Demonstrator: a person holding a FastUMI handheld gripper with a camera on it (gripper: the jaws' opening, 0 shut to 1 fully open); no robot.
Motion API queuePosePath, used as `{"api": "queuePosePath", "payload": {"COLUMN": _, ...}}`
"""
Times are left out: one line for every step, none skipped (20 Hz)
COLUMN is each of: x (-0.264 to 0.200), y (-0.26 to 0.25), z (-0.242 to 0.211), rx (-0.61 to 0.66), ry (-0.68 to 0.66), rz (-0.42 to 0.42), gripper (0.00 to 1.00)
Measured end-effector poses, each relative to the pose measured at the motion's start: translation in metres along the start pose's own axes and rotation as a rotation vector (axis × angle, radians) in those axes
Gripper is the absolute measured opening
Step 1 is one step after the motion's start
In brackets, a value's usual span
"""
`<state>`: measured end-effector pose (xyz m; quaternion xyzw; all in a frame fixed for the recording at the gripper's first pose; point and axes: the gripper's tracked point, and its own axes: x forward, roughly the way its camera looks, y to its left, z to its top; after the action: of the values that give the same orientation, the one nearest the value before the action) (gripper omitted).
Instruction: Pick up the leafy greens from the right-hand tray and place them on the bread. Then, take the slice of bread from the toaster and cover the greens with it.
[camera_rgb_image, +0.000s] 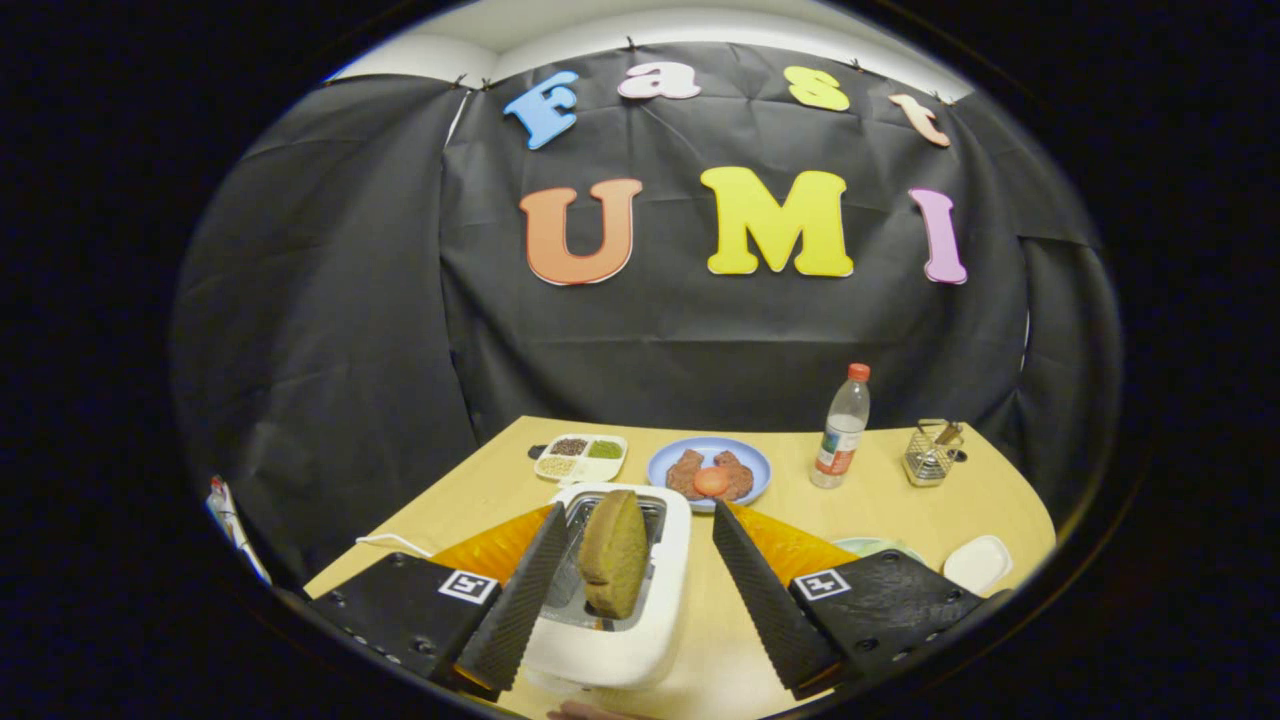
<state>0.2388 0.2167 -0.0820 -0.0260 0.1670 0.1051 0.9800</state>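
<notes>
- Gripper view: the gripper (632, 585) was held wide apart above the near edge of the table (880, 505), its two ribbed black fingers (518, 600) spread with nothing pressed between them.
- A white toaster (640, 610) was seen between the fingers, close to the near edge of the table, nearer the left finger than the right one.
- A brown slice of bread (613, 552) was seen standing upright in the toaster's slot, its upper part raised clear of the top; it lay just beside the left finger's inner face, and contact could not be told.
- Beyond the toaster, toward the far edge, a blue plate (752, 458) was set, with brownish food and a round red piece on it.
- To the left of that plate, a small white divided tray (582, 458) with dark, green and pale fillings was placed near the far left corner.
- A clear bottle (842, 427) with a red cap was stood upright right of the plate, and a wire holder (931, 453) was seen near the far right corner.
- Behind the right finger, a pale green dish (880, 545) and a small white dish (977, 562) were partly seen near the right edge; their contents could not be made out.
- The leafy greens could not be made out.
</notes>
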Motion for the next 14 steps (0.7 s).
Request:
{"api": "queuePosePath", "payload": {"x": 0.008, "y": 0.004, "z": -0.004, "rx": -0.004, "ry": 0.015, "rz": -0.004, "gripper": 0.92}}
{"api": "queuePosePath", "payload": {"x": 0.015, "y": 0.007, "z": -0.007, "rx": 0.006, "ry": 0.035, "rz": -0.010, "gripper": 0.88}}
{"api": "queuePosePath", "payload": {"x": 0.021, "y": 0.011, "z": -0.010, "rx": 0.018, "ry": 0.052, "rz": -0.013, "gripper": 0.84}}
{"api": "queuePosePath", "payload": {"x": 0.026, "y": 0.009, "z": -0.012, "rx": 0.009, "ry": 0.062, "rz": -0.042, "gripper": 0.81}}
{"api": "queuePosePath", "payload": {"x": 0.031, "y": 0.010, "z": -0.015, "rx": 0.001, "ry": 0.074, "rz": -0.055, "gripper": 0.78}}
{"api": "queuePosePath", "payload": {"x": 0.038, "y": 0.012, "z": -0.020, "rx": 0.008, "ry": 0.096, "rz": -0.053, "gripper": 0.75}}
{"api": "queuePosePath", "payload": {"x": 0.044, "y": 0.012, "z": -0.029, "rx": 0.021, "ry": 0.131, "rz": -0.066, "gripper": 0.71}}
{"api": "queuePosePath", "payload": {"x": 0.047, "y": 0.006, "z": -0.035, "rx": 0.026, "ry": 0.161, "rz": -0.094, "gripper": 0.64}}
{"api": "queuePosePath", "payload": {"x": 0.050, "y": -0.002, "z": -0.037, "rx": 0.026, "ry": 0.181, "rz": -0.138, "gripper": 0.56}}
{"api": "queuePosePath", "payload": {"x": 0.055, "y": 0.000, "z": -0.035, "rx": 0.035, "ry": 0.184, "rz": -0.126, "gripper": 0.44}}
{"api": "queuePosePath", "payload": {"x": 0.057, "y": -0.005, "z": -0.035, "rx": 0.033, "ry": 0.181, "rz": -0.135, "gripper": 0.32}}
{"api": "queuePosePath", "payload": {"x": 0.054, "y": 0.001, "z": -0.030, "rx": 0.040, "ry": 0.166, "rz": -0.117, "gripper": 0.31}}
{"api": "queuePosePath", "payload": {"x": 0.051, "y": 0.001, "z": -0.029, "rx": 0.034, "ry": 0.159, "rz": -0.122, "gripper": 0.27}}
{"api": "queuePosePath", "payload": {"x": 0.050, "y": -0.002, "z": -0.029, "rx": 0.032, "ry": 0.160, "rz": -0.131, "gripper": 0.17}}
